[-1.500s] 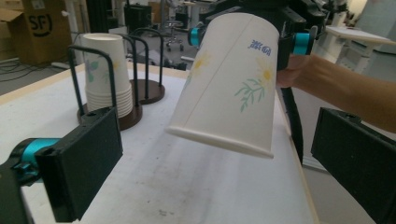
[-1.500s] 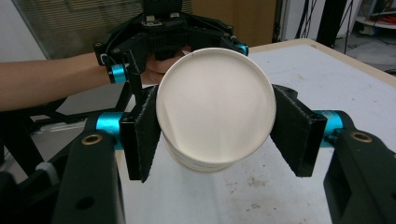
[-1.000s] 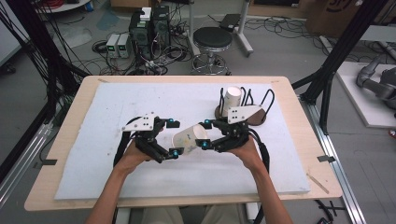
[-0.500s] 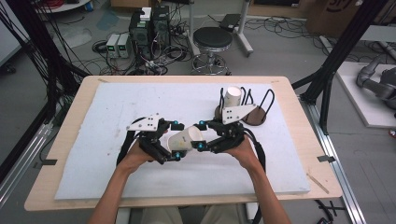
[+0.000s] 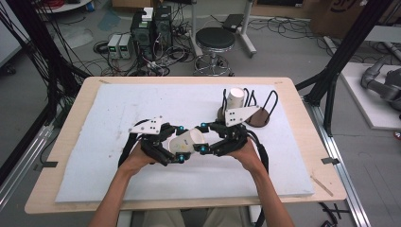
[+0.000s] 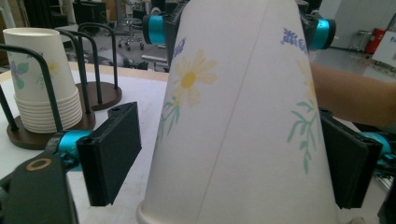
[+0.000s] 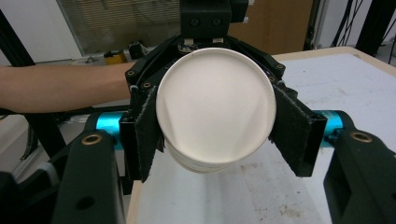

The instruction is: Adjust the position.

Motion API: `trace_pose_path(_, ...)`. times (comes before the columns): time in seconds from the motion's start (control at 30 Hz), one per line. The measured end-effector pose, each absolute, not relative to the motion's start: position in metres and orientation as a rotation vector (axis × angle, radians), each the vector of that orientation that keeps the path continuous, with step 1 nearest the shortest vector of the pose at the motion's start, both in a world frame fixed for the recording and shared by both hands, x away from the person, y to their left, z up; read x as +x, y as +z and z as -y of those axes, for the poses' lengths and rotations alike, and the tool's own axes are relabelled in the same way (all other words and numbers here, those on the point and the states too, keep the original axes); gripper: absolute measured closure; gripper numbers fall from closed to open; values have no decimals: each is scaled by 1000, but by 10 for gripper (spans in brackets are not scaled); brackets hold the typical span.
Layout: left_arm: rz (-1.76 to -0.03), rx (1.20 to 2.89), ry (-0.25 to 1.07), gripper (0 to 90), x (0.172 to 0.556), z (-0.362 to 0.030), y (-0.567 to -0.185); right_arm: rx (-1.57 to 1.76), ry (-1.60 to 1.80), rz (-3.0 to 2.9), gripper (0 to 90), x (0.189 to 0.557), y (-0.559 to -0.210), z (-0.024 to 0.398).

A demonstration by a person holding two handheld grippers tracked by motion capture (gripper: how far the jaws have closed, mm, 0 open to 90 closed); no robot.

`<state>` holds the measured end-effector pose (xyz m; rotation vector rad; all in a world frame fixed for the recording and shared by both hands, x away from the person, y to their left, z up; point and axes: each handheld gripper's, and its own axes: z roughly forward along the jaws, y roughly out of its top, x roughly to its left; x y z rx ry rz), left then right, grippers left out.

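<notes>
so the paper cup [image 5: 187,142] is light and crushable; right gripper [image 5: 204,138] clamps its base end, left gripper [image 5: 179,144] has just been closing round its wider rim end, 1 pad [image 6: 112,151] short of touching; squeeze gently.

In your left gripper view, the paper cup [image 6: 243,116] runs off the top and bottom edges, hiding its rim; at nine o'clock, the cup stack [image 6: 42,79] loses its left side.

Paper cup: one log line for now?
right gripper: shut on paper cup | left gripper: jaws just closing around it, gap at one pad
</notes>
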<state>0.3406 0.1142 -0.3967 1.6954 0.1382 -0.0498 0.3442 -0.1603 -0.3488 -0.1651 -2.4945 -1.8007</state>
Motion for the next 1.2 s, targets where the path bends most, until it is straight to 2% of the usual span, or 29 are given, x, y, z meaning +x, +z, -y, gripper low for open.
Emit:
trace_pose_path(0.07,-133,1696,-54,181,341,-114,-397,-164,-1801,2491,382,344,-349,161)
trace_pose_path(0.2,-112,1705,-55,260,339,-114,-396,-163,-1805,2493,382,344,-349,161)
trace_pose_path(0.6,-111,1726,-43,314,338,-115,-395,-155,-1792,2501,376,345,-349,161)
trace_pose_path(0.67,-113,1725,-38,313,338,-116,-395,-157,-1799,2509,321,344,-349,160)
trace_pose_path(0.7,-115,1723,-37,314,338,-116,-395,-165,-1810,2509,218,343,-349,160)
trace_pose_path(0.73,-119,1722,-38,314,338,-116,-395,-178,-1816,2514,169,342,-349,159)
trace_pose_path(0.83,-116,1727,-33,314,338,-117,-394,-219,-1810,2519,143,342,-348,160)
trace_pose_path(1.2,-131,1743,-23,313,337,-119,-394,-223,-1785,2539,140,339,-347,161)
